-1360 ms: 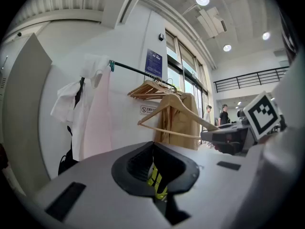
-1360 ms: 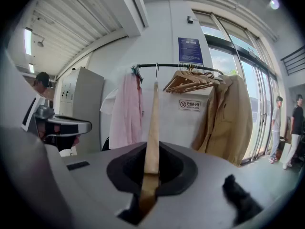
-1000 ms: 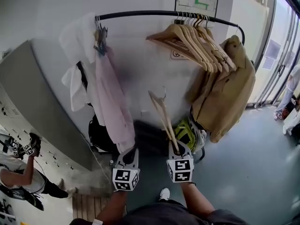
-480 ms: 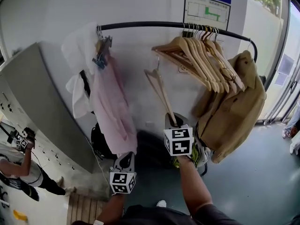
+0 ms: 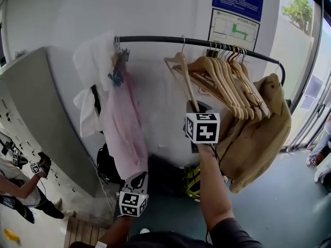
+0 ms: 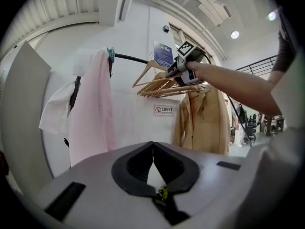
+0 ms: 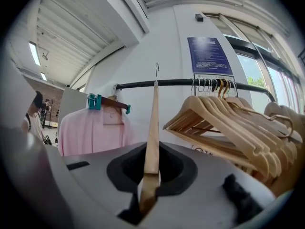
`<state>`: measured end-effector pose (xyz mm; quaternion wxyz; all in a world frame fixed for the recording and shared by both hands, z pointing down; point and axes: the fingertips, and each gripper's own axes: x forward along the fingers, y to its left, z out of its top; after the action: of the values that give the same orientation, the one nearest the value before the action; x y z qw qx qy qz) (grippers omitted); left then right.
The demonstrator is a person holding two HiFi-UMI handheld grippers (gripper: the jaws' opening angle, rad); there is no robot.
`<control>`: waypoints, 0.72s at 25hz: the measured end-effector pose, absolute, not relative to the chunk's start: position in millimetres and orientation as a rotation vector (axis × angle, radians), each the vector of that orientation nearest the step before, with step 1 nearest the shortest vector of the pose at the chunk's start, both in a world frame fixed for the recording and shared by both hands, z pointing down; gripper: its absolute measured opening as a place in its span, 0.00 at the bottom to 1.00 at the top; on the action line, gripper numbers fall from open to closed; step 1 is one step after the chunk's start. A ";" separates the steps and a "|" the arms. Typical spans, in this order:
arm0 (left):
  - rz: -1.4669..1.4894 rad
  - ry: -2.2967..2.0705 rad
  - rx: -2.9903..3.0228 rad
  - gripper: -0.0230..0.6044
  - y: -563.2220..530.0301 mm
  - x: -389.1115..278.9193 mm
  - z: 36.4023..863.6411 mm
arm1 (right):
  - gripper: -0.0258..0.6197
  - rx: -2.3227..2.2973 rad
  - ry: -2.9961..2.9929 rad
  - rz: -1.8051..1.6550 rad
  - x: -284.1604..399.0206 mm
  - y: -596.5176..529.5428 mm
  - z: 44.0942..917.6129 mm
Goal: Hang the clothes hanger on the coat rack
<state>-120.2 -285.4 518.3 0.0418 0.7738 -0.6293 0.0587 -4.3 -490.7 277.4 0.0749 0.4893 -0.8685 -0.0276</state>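
The right gripper is clamped on one arm end of a pale wooden clothes hanger, centre frame.
Its thin metal hook is seen right at the black rail, left of the bunched wooden hangers. The left gripper is held low, jaws closed and empty. A white wall is seen behind, grey floor lower right.

Tan clothes hanger, black coat rack

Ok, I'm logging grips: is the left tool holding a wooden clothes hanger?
No, the left tool has its jaws closed together with nothing between them.
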 end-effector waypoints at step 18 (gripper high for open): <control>0.094 -1.932 2.398 0.05 -361.8 -144.8 436.4 | 0.09 1.538 -2.451 0.046 -16.9 -527.3 283.7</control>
<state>-144.8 -361.8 436.4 0.0305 0.7780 -0.6267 0.0305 -16.9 -527.3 283.7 0.1236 0.5273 -0.8405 0.0159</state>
